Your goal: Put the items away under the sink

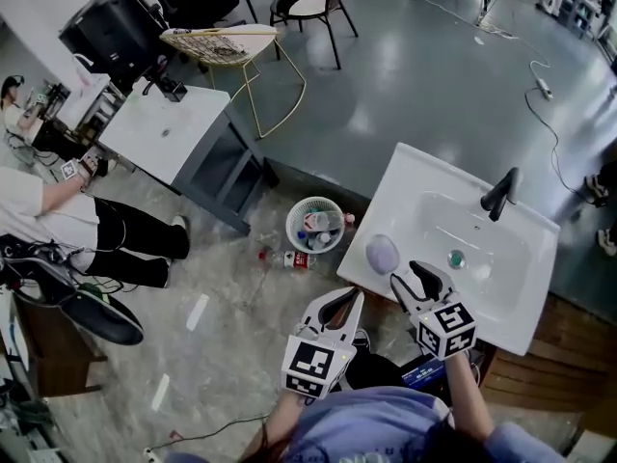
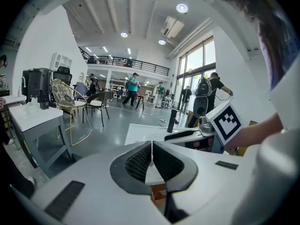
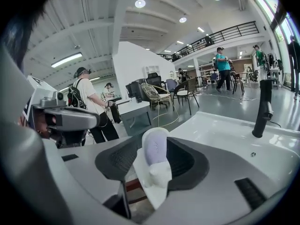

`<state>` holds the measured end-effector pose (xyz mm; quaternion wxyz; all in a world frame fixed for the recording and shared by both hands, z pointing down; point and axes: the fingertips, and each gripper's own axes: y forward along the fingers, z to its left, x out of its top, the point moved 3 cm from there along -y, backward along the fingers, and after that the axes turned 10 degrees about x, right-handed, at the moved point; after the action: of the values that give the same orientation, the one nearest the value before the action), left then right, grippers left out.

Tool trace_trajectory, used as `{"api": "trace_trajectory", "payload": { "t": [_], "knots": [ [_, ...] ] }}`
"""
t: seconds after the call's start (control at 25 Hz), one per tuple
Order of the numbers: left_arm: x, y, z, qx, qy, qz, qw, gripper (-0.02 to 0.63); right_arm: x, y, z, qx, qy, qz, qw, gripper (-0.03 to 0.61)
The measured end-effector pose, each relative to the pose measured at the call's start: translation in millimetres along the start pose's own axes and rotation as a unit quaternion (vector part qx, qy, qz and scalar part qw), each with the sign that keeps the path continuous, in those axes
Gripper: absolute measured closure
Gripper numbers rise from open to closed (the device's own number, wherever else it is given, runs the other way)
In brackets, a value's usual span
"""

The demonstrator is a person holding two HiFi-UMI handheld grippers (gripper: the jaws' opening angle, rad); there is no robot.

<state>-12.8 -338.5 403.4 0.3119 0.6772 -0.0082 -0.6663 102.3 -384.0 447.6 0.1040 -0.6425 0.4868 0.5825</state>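
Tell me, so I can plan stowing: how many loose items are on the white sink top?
1: a pale lilac rounded object near the white sink top's front-left corner, just ahead of the right gripper. Others may be hidden.

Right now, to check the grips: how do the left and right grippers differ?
The left gripper's fingers are shut together; the right gripper's stand apart. The left gripper holds nothing; the right gripper faces a purple item on the sink, not gripping it. Both carry marker cubes.
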Motion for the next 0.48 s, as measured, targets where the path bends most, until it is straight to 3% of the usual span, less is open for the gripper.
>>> {"api": "trace_trajectory", "payload": {
  "t": [0.12,0.48],
  "knots": [
    [1,6,4,0.006,-0.002,0.003,1.0000,0.595,-8,18,-6,0.009,-0.014,0.037,0.999,0.268],
    [-1,8,11,0.025,-0.006,0.014,0.9996,0.595,-27,59,-27,-0.005,-0.037,0.114,0.993,0.183]
  ]
}}
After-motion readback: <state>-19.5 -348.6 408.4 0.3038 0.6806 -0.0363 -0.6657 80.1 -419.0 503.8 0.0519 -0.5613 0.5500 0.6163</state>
